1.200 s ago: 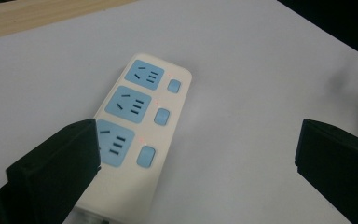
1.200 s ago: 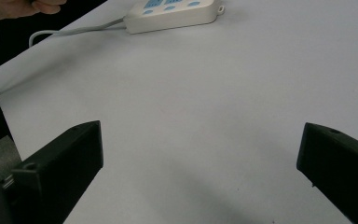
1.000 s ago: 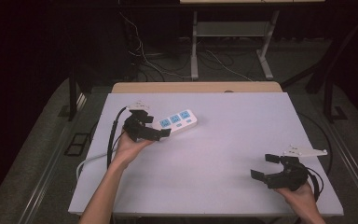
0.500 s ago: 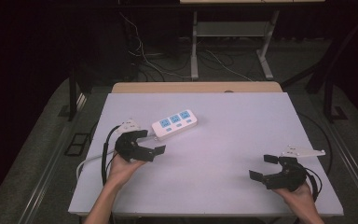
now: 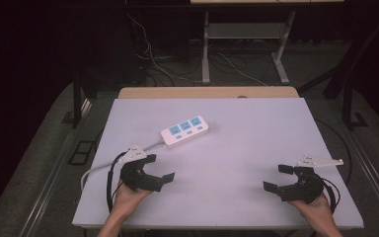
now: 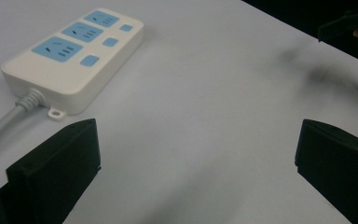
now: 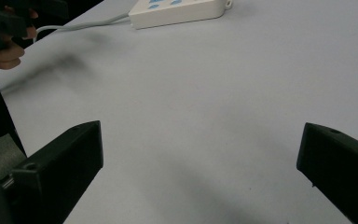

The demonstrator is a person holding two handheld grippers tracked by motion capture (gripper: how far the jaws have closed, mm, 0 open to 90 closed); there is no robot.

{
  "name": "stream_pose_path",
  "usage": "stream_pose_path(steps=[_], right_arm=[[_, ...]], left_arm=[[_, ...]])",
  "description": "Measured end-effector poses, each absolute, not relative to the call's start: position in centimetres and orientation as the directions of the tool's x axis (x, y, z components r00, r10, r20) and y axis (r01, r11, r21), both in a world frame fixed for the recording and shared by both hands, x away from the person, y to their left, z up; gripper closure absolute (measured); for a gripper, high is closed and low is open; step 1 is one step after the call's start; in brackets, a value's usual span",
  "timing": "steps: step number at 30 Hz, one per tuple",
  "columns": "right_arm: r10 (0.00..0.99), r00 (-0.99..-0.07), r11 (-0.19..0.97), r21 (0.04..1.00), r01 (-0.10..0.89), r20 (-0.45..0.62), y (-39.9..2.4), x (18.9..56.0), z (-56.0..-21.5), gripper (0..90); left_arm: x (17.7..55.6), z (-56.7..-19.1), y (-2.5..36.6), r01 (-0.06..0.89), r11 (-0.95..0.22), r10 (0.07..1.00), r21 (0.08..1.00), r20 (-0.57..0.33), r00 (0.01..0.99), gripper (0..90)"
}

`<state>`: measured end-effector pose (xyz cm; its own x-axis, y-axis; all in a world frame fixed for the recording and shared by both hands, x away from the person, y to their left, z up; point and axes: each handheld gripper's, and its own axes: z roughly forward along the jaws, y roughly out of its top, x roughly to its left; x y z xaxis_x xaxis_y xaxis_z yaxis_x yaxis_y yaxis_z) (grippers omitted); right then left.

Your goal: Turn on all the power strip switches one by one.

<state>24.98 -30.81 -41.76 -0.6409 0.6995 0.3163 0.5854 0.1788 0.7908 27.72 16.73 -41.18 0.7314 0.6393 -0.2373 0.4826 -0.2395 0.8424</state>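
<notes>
Near edge of desk (image 5: 237,148): left tongs (image 5: 159,168) and right tongs (image 5: 278,178), two in all, both jaws spread wide, holding nothing. Farther back, left of centre: one white power strip (image 5: 185,131), lying flat, three blue sockets, three blue buttons, one grey cord (image 5: 98,168) trailing toward the left tongs.

Risk, as judged: left tongs sit near the cord; a careless reach could snag it and drag the strip.

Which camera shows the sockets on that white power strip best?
The left gripper view: the power strip is close, its blue sockets and buttons sharp. The high view shows the whole strip and cord, but small. The right gripper view catches just its lower edge.
</notes>
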Motion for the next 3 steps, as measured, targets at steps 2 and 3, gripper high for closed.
stream_pose_path(steps=[2, 3], right_arm=[[0.699, -0.641, 0.18, 0.79, 0.586, 0.316, -30.81, 24.96, -41.77, 0.4], [0.699, -0.642, 0.181, 0.79, 0.586, 0.316, -30.81, 24.95, -41.78, 0.4]], left_arm=[[27.53, -41.34, 16.78, 0.483, -0.235, 0.638, 0.843, -0.241, 0.731, 0.0], [27.5, -41.42, 16.77, 0.486, -0.231, 0.637, 0.843, -0.247, 0.731, 0.0]])
